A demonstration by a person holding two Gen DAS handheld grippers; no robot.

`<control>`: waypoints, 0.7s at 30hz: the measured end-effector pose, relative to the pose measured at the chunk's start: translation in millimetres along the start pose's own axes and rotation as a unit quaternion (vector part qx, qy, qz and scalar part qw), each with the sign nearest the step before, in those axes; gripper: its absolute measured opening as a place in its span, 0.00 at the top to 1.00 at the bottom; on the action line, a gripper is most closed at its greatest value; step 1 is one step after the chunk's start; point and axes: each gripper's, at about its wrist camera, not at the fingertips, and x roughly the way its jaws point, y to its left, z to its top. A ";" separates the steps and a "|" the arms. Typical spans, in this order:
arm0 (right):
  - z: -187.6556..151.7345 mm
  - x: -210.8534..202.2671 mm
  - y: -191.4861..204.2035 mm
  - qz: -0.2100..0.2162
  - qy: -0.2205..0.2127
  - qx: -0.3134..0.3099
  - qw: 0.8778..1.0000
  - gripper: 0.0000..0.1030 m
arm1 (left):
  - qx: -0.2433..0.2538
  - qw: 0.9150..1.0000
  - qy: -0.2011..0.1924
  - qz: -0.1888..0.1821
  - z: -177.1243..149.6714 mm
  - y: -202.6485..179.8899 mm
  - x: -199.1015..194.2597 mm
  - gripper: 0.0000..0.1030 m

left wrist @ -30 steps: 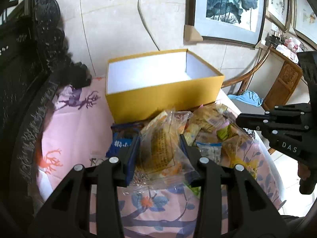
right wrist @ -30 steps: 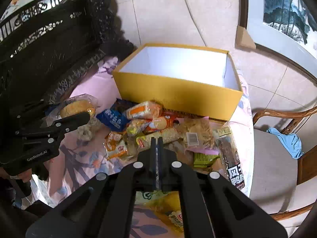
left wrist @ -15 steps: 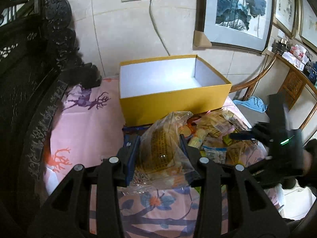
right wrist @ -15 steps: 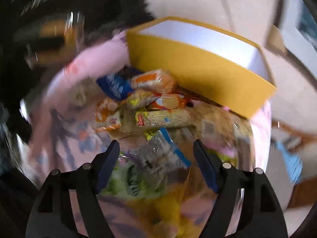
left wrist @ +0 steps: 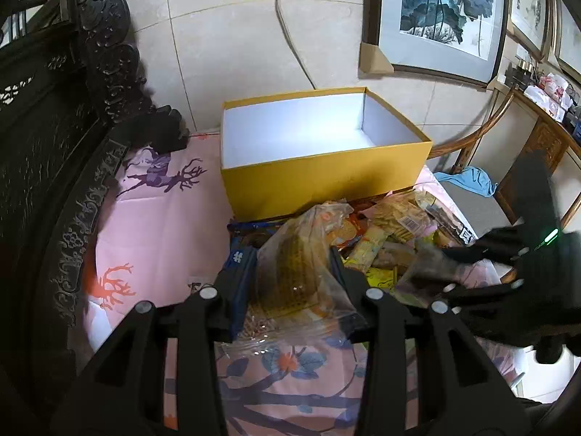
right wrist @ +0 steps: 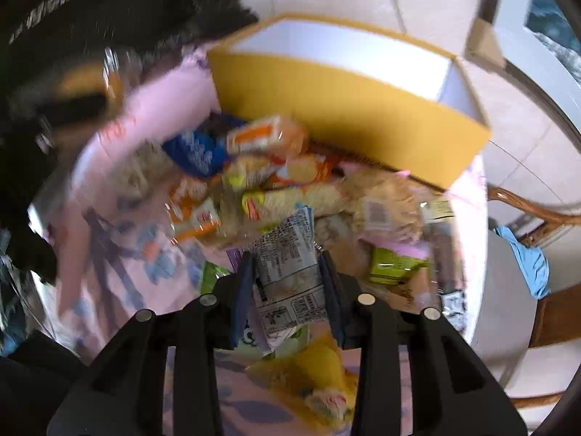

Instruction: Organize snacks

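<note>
My left gripper (left wrist: 294, 272) is shut on a clear bag with a yellow waffle-like snack (left wrist: 290, 269), held above the pink cloth. An open yellow box (left wrist: 319, 152) with a white inside stands empty behind it. My right gripper (right wrist: 287, 276) is shut on a clear packet with black print (right wrist: 287, 265), just above the snack pile (right wrist: 276, 178). The right wrist view is blurred. The right gripper also shows in the left wrist view (left wrist: 450, 272) at the right, over the pile (left wrist: 392, 232).
A pink patterned cloth (left wrist: 159, 218) covers the table. Dark carved furniture (left wrist: 54, 145) stands at the left. A wooden chair with a blue cloth (left wrist: 468, 180) is at the right. A wall with a socket and cable (left wrist: 279, 0) lies behind the box (right wrist: 345, 98).
My right gripper opened, came down onto the pile and shut on the printed packet. My left gripper rose slightly with its bag.
</note>
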 end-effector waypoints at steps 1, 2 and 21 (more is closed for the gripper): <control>4.1 -9.2 -2.7 0.007 -0.011 0.009 1.000 0.64 | 0.001 1.000 0.003 0.010 2.0 -1.0 -0.5 0.62; 8.9 -18.9 -4.8 0.011 -0.023 0.017 1.000 0.64 | -0.001 1.000 0.004 0.022 5.4 -1.3 -2.1 0.62; 200.2 8.9 -104.6 -0.017 -0.156 0.052 0.986 0.64 | -0.035 0.997 -0.056 0.035 168.0 33.4 105.6 0.81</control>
